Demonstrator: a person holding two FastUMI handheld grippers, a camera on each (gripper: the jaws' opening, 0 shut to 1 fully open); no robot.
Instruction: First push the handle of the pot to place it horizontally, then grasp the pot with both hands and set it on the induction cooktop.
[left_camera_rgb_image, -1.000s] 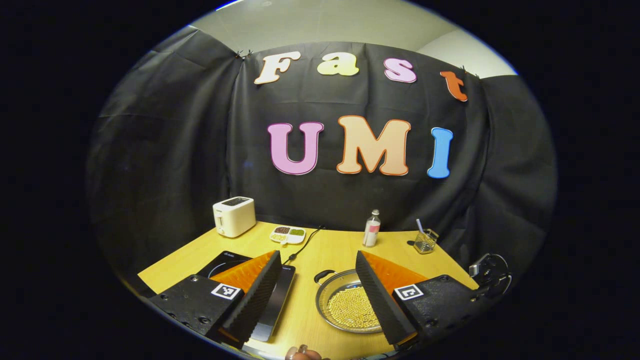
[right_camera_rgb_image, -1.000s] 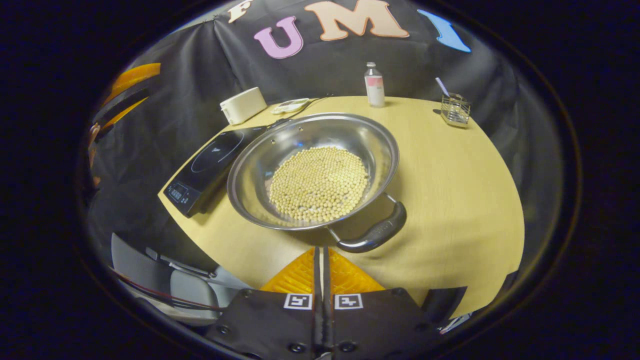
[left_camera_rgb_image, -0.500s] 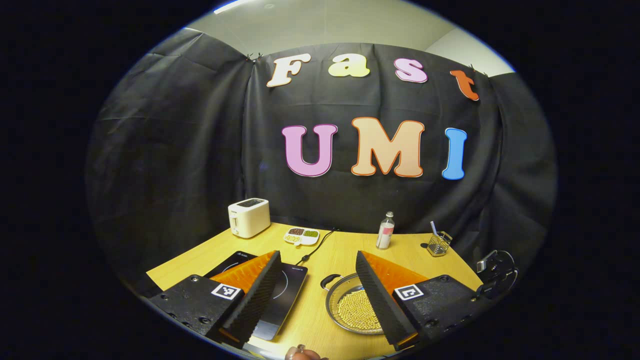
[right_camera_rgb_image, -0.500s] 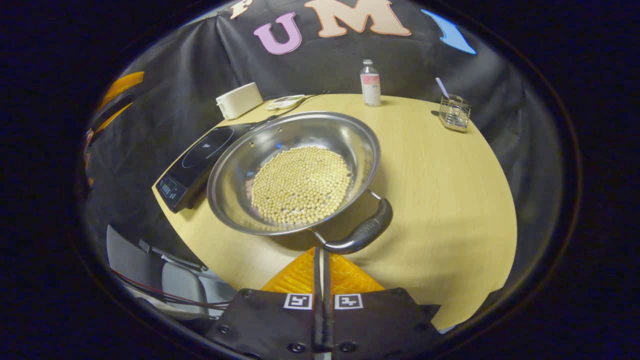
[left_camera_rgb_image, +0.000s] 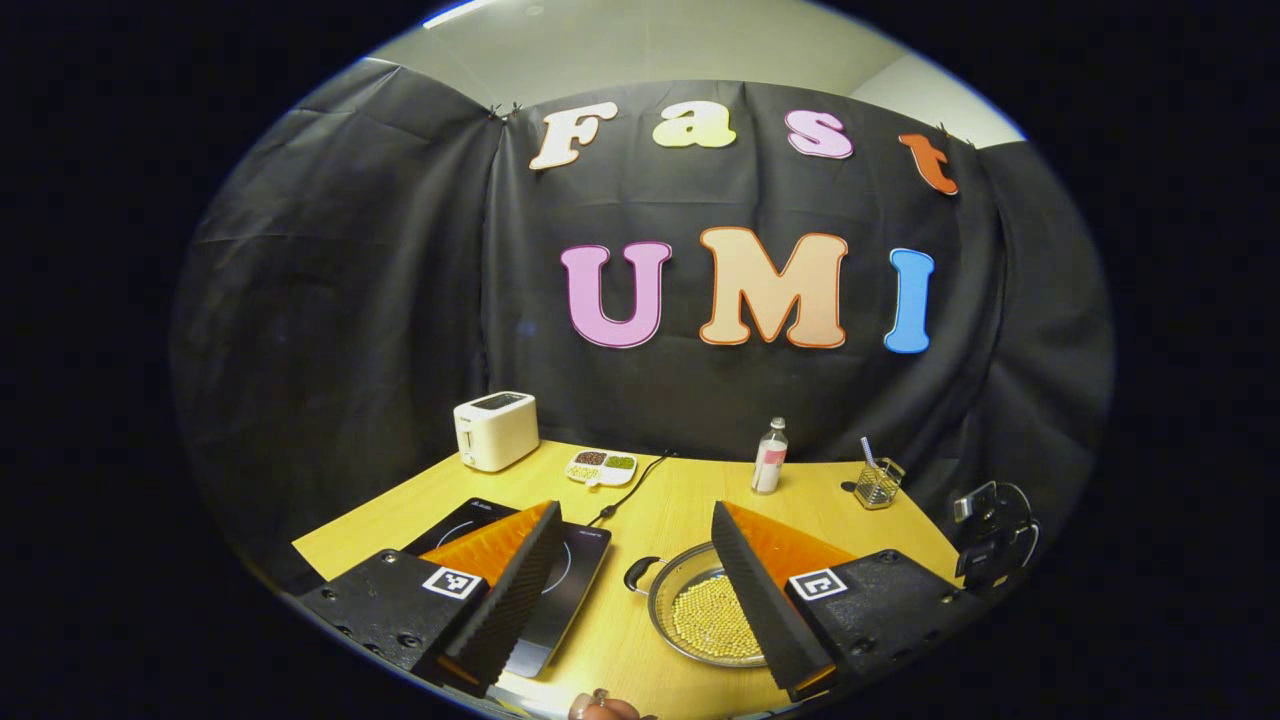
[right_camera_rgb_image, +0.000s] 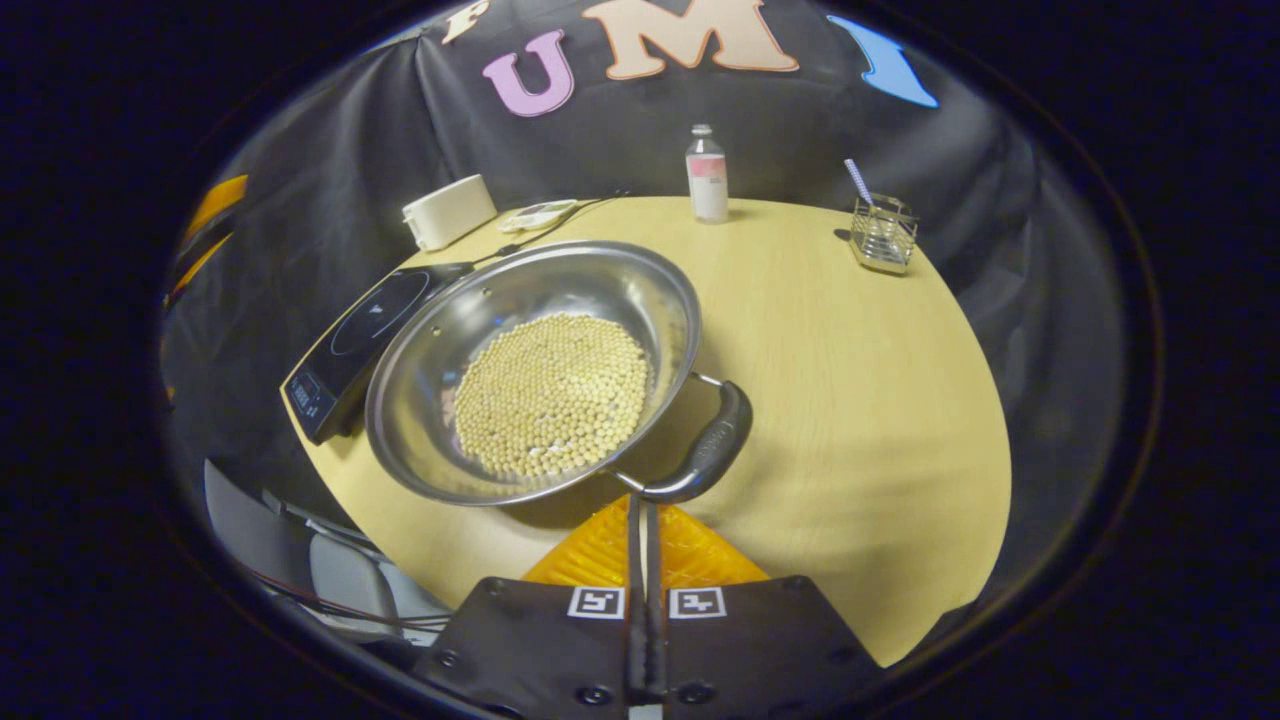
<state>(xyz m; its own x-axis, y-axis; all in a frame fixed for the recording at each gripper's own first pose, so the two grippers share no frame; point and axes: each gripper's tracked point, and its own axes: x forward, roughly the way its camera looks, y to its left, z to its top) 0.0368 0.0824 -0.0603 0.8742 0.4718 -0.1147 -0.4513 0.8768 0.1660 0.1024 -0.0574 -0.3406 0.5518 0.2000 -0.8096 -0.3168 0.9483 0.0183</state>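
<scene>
A steel pot (right_camera_rgb_image: 430, 400) full of yellow beans sits on the wooden table. Its dark near handle (right_camera_rgb_image: 710, 445) points to the right and toward me. My right gripper (right_camera_rgb_image: 640, 502) is shut, empty, with its tips against the near end of that handle. The black induction cooktop (right_camera_rgb_image: 345, 335) lies just left of the pot. In the left gripper view, my left gripper (left_camera_rgb_image: 634, 512) hangs open above the table, the cooktop (left_camera_rgb_image: 578, 555) behind its left finger and the pot (left_camera_rgb_image: 690, 620) behind its right finger. The pot's far handle (left_camera_rgb_image: 640, 572) points left.
A white toaster (right_camera_rgb_image: 448, 210), a divided dish (right_camera_rgb_image: 537, 213) and a power cord stand at the back left. A bottle (right_camera_rgb_image: 706, 175) and a wire holder (right_camera_rgb_image: 882, 232) stand at the back. A chair (right_camera_rgb_image: 330, 570) sits below the table's near edge. A hand (left_camera_rgb_image: 600, 708) shows low down.
The pot has turned: its near handle swung from pointing at my right gripper round to the right, with the shut tips following it. The left gripper stayed open and drifted slightly.
</scene>
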